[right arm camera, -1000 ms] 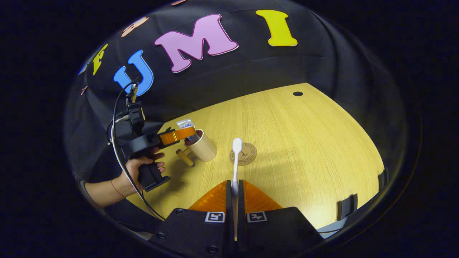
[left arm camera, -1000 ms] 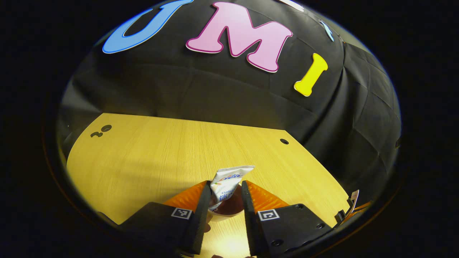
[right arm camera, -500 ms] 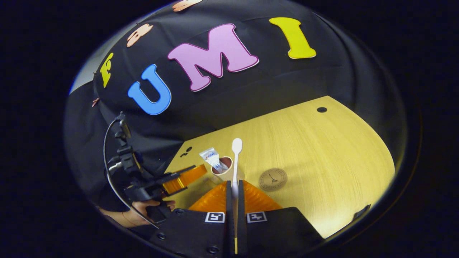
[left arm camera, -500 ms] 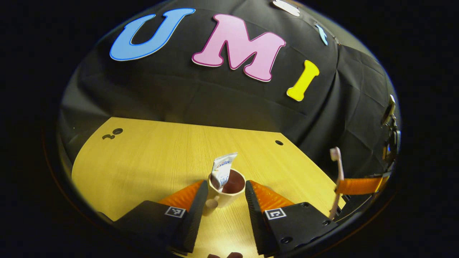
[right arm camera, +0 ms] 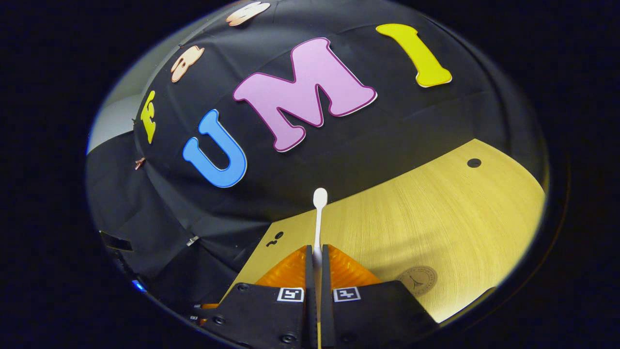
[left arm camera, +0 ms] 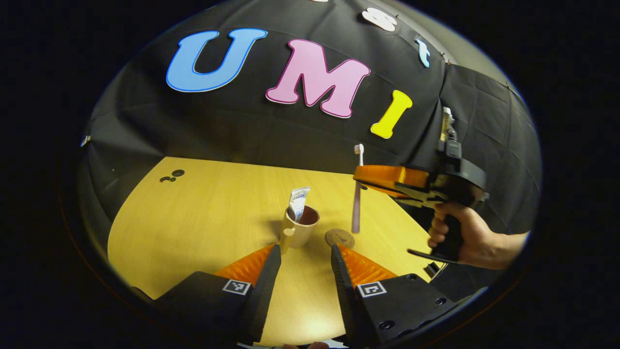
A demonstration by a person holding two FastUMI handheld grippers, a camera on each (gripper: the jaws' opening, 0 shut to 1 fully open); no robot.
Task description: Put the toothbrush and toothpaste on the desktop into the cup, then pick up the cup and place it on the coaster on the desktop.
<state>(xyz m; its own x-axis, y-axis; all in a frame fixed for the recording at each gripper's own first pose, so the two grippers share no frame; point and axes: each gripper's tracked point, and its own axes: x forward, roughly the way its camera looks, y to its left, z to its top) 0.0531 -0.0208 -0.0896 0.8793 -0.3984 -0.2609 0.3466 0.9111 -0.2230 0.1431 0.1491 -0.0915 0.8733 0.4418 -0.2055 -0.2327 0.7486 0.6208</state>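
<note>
A pale wooden desktop (left arm camera: 203, 218) runs back to the black booth wall. The left gripper (left arm camera: 301, 261) hangs released, jaws apart; just ahead stands the cup (left arm camera: 300, 228) with the toothpaste (left arm camera: 298, 203) upright inside, the coaster (left arm camera: 339, 238) beside it. Ahead-right, the right gripper (right arm camera: 315, 259) clenches the toothbrush (right arm camera: 318, 218) upright above the coaster. Since a second ago the left gripper has let go of the toothpaste and backed off.

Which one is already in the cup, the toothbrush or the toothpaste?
The toothpaste: it stands inside the cup. The toothbrush hangs upright in the air, clamped in the right gripper.
</note>
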